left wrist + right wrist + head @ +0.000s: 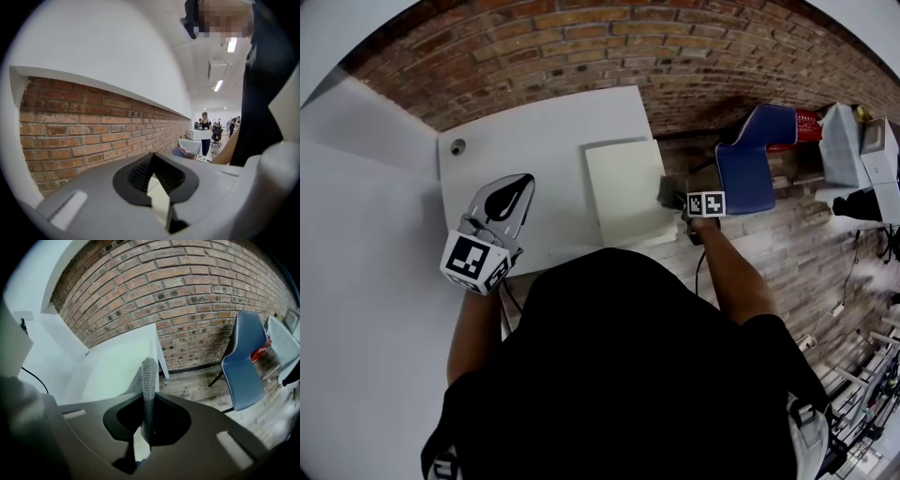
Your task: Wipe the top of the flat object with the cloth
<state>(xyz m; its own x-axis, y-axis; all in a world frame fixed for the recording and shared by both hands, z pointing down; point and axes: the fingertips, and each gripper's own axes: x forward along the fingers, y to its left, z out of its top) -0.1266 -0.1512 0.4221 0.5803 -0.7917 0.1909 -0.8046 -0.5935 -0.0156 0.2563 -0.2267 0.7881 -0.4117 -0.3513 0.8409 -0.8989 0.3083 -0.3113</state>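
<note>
The cloth (148,380) is grey with a coarse, knobbly weave. The left claw (152,158) and right claw (149,397) are smooth matt grey plastic with black ribbed pads (138,173). The flat board (623,192) looks cream and matt; the surface (525,141) smooth white; the brick wall (609,47) rough; the blue chair (243,366) smooth, stitched along its edge

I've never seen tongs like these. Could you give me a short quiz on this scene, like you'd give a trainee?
1. True or false: the left tongs hold the cloth.
2. What do the right tongs grip? A) the blue chair B) the cloth C) nothing
3. Fill in: in the head view, the cloth sits at the pale flat board's ____ edge.
Key: 1 false, they are shut and empty; 2 B; 3 right.
</note>
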